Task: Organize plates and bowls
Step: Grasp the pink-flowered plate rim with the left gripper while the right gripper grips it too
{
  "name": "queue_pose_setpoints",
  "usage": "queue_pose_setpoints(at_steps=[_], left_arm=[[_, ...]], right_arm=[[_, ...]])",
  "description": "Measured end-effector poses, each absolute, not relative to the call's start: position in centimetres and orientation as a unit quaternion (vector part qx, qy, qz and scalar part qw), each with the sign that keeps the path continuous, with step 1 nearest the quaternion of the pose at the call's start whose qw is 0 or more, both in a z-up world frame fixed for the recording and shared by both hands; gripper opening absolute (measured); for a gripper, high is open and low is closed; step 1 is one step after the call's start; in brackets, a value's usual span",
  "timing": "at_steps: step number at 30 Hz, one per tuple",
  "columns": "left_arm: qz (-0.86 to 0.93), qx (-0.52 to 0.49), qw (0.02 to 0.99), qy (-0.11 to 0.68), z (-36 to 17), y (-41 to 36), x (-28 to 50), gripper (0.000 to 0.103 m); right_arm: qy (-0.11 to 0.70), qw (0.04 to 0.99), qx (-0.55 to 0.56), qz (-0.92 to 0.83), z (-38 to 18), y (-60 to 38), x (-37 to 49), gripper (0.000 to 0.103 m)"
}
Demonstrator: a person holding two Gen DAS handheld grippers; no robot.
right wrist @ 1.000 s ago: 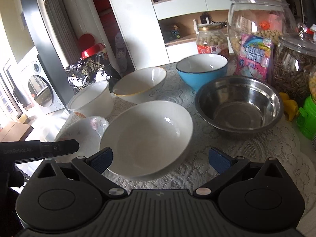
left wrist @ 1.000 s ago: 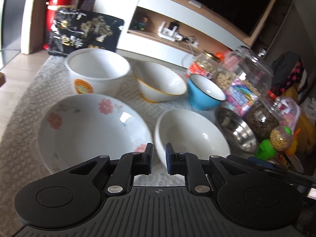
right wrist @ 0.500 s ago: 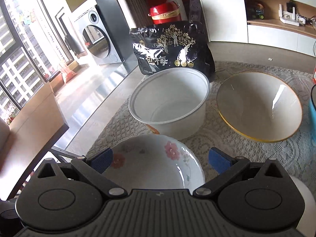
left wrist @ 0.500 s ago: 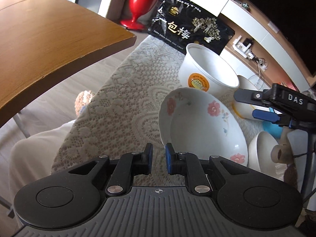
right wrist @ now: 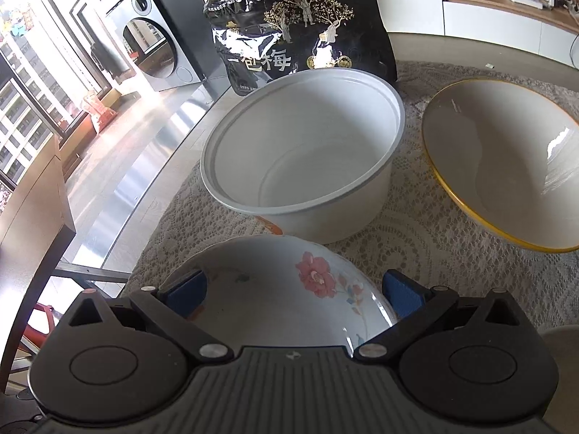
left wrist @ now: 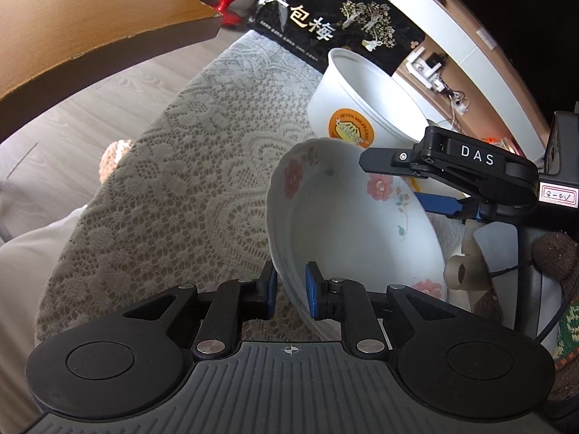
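Floral bowl (left wrist: 358, 231) sits on the lace-covered tabletop (left wrist: 173, 188), at the near corner of the group, just in front of the white plastic tub (right wrist: 304, 159) with the orange label. Its near rim stands between the pads of the left gripper (left wrist: 291, 296). Those jaws have just been opening; they are apart now, one blue pad outside the wall and one inside, with a gap showing on both sides, so no clamp on the rim.

Right gripper (right wrist: 295, 291) hangs over the same bowl from the other side, jaws spread wide, nothing between the pads that they press on. In the left wrist view its black finger reaches across above the far rim.

Risks, as judged from here:
- Glazed rim is thin and slick; a pinch on the very edge could let the bowl swing or slip on lifting.
- Both grippers crowd one bowl; fingers could knock each other or the rim.
- Tub stands close behind; dragging the bowl would bump it.
- Lace cloth could ride along under a dragged bowl and shift neighbours.

Surroundings: gold-rimmed bowl (right wrist: 506, 166) to the right of the tub, apart from it. Black snack bag (right wrist: 300, 29) stands upright behind the tub. Wooden table corner (left wrist: 90, 25) beyond the cloth edge, pale plank floor below. Washing machine (right wrist: 152, 39) near bright windows; white shelving behind.
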State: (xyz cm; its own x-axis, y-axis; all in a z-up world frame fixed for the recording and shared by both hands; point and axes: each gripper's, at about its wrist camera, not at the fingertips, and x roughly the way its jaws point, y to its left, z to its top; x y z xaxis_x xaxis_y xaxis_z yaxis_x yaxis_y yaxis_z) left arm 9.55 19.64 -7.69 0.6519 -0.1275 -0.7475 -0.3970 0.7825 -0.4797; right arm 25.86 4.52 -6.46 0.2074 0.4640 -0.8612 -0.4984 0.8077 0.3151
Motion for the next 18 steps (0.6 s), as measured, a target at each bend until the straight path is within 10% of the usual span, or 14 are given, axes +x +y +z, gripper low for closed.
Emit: queue_pose_setpoints(at_steps=[18], left_arm=[[0.114,-0.293,0.845,0.432,-7.2,21.3,7.6,0.021]], right_arm=[[0.63,0.698,-0.068,0.333,-8.5,7.5,23.3,0.103]])
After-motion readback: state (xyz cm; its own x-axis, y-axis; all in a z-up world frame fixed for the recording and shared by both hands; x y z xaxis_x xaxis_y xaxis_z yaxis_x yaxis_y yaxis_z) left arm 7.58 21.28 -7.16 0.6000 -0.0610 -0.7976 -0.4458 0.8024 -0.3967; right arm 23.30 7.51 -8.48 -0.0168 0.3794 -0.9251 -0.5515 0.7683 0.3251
